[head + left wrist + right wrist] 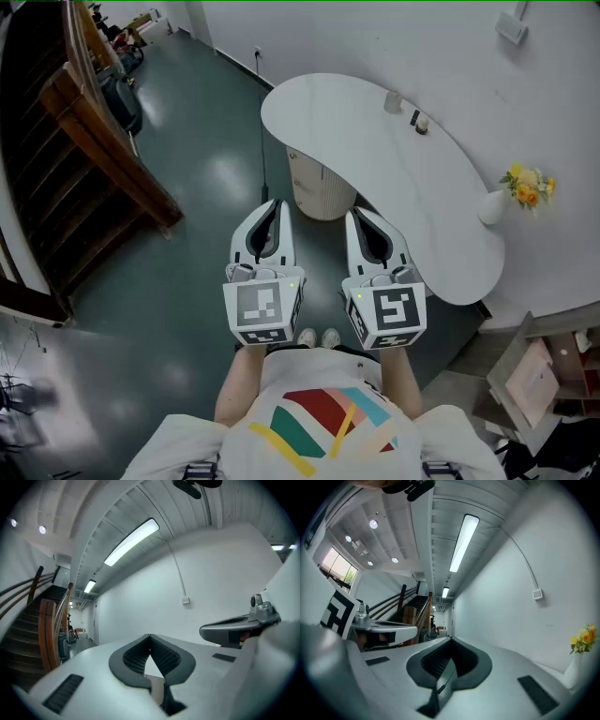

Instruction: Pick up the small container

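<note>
A small pale container [392,101] stands on the far part of the curved white table [375,159], with a second small jar [421,124] and a dark bit just right of it. My left gripper [272,204] and right gripper [360,216] are held level side by side over the floor, short of the table's near edge and far from the container. Both are shut with nothing between the jaws. In the left gripper view the jaws of the left gripper [150,635] meet at the tip; the right gripper [451,639] in its own view does the same. Neither gripper view shows the container.
A white vase [492,207] with yellow flowers [528,186] stands at the table's right end. The ribbed white table base [319,192] is just ahead of the grippers. A wooden staircase [84,159] rises at the left. A white wall runs behind the table.
</note>
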{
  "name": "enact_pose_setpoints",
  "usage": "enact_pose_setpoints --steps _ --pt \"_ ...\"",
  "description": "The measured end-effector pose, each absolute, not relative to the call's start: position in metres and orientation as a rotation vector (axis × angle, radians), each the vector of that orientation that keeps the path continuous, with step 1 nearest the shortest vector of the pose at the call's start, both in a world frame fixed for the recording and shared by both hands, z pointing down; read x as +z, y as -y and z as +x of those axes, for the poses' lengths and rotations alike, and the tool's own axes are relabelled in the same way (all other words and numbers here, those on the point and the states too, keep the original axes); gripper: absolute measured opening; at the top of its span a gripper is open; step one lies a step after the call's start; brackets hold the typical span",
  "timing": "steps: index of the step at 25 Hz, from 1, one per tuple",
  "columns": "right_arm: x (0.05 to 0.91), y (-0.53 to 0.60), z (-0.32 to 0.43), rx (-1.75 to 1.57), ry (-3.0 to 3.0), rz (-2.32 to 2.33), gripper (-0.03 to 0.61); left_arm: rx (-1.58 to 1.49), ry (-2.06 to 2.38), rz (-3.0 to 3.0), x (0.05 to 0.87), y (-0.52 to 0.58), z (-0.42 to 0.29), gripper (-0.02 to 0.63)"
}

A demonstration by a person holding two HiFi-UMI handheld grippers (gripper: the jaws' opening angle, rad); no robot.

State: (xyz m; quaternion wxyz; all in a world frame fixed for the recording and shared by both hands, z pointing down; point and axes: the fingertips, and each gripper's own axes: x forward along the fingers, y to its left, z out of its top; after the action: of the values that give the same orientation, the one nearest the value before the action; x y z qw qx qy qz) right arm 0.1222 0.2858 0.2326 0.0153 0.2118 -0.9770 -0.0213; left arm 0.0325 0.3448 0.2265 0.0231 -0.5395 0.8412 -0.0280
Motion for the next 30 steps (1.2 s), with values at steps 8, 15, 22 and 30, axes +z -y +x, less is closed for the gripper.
enact_pose_setpoints --steps 8,15,22,30 --pt "0.238 -0.288 0.111 -0.044 3.028 0.653 0.011 -0.064 -2.618 -1.657 0.228 -0.353 0.018 0.018" --pt "0.24 -0.29 0.098 0.025 3.047 0.649 0.009 -0.044 -2.63 -1.651 0.231 -0.359 0.001 0.018" --pt "0.243 -0.295 0.078 -0.056 3.01 0.65 0.011 0.023 -2.641 -1.655 0.232 -0.364 -0.03 0.018" --pt "0.243 -0.292 0.061 -0.091 3.03 0.605 0.011 0.053 -2.693 -1.581 0.24 -0.37 -0.063 0.018"
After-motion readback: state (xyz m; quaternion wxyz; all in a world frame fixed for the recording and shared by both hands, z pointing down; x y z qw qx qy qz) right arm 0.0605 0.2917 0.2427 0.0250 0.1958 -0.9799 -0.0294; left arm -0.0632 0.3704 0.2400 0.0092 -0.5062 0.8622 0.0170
